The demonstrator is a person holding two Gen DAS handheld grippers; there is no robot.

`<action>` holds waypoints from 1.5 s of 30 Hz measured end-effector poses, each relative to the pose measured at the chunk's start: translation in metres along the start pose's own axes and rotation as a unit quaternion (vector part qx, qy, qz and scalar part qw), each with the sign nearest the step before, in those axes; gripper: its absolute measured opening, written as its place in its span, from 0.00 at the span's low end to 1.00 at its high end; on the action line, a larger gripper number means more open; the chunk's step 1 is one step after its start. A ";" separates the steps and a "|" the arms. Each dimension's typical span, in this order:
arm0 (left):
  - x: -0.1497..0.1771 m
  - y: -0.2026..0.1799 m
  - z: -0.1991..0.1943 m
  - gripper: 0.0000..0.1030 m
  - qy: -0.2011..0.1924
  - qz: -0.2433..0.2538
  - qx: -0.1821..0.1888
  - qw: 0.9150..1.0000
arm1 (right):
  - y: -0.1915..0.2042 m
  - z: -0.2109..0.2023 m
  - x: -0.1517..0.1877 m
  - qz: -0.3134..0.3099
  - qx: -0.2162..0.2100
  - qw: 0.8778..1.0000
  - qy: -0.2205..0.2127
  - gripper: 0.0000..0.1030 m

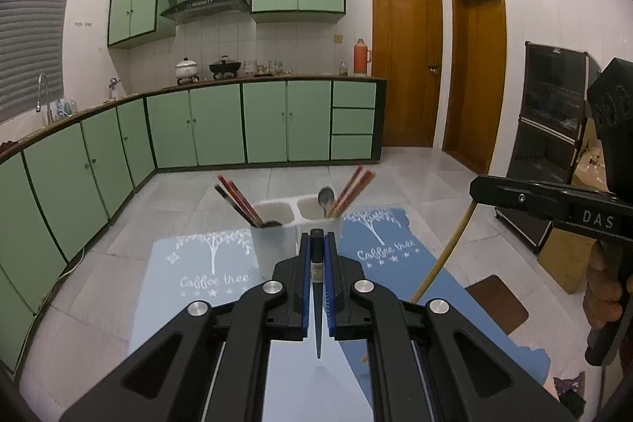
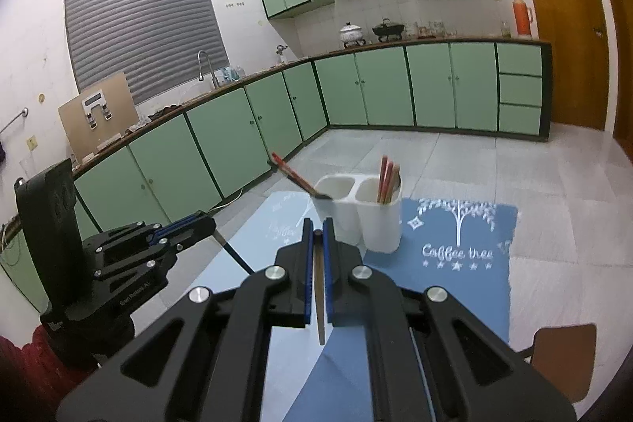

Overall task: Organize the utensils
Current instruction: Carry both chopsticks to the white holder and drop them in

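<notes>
White plastic utensil holder (image 1: 294,214), a twin-compartment tub with smooth rounded walls, stands on the blue placemats (image 2: 459,240) printed with white trees. Red-and-wood chopsticks (image 1: 241,202) lean out of its left cup; more chopsticks (image 1: 352,189) and a metal spoon (image 1: 326,197) fill the right. The left gripper (image 1: 317,244) is clamped on a slim dark chopstick (image 1: 317,311). The right gripper (image 2: 317,232) pinches a brown wooden chopstick (image 2: 319,299), both held above the mats near the holder.

Chopsticks (image 1: 241,202) in holder (image 1: 277,244) — on mat (image 1: 198,275); cabinets (image 1: 217,121) behind.
</notes>
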State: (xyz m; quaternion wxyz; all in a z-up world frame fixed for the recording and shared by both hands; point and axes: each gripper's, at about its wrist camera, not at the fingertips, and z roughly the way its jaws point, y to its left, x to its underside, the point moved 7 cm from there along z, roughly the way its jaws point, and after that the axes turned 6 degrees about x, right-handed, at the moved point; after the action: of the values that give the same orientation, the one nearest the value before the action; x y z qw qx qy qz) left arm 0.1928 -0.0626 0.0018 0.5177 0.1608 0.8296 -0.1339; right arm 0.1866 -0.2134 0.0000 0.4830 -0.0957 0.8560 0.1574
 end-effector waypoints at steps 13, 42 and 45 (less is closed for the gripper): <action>-0.095 0.010 -0.008 0.06 -0.089 0.021 -0.010 0.996 | -0.005 0.004 -0.103 -0.034 0.017 0.996 -0.077 0.04; -0.070 0.092 0.177 0.06 -0.002 -0.038 -0.018 0.999 | -0.040 0.190 -0.088 -0.026 0.046 0.998 0.023 0.04; -0.062 0.097 0.183 0.07 0.014 -0.048 -0.013 0.999 | -0.042 0.191 -0.083 -0.012 0.042 0.999 0.029 0.07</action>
State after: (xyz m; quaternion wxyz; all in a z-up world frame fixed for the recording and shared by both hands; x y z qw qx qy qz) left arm 0.4067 -0.0535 -0.0260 0.5011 0.1161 0.8450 -0.1459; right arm 0.3949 -0.1827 -0.0287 0.4638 -0.0901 0.8741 0.1124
